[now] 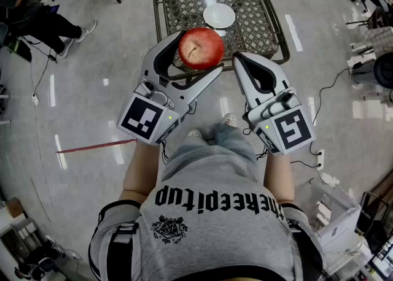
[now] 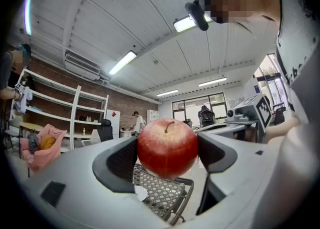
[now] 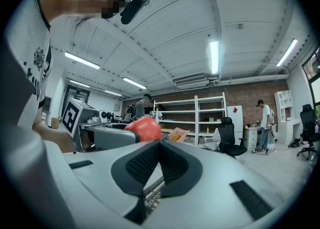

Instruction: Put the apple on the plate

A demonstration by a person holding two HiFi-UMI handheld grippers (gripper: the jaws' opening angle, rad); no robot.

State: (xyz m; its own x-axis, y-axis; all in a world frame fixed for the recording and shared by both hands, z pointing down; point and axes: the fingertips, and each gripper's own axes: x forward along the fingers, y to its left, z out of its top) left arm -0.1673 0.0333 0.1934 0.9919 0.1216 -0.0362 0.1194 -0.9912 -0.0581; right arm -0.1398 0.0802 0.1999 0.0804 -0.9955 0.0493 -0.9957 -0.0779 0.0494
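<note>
left claw (image 2: 167, 154) clamping apple (image 2: 167, 143), mesh table (image 2: 166, 196) below

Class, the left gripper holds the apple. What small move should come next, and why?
Probably carry the apple forward over the mesh table toward the white plate: the left gripper clamps it above the table's near edge, short of the plate.

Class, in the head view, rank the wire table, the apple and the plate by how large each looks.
1. wire table
2. apple
3. plate
The apple looks bigger than the plate only because it is held nearer the camera, so their true sizes are unsure.
</note>
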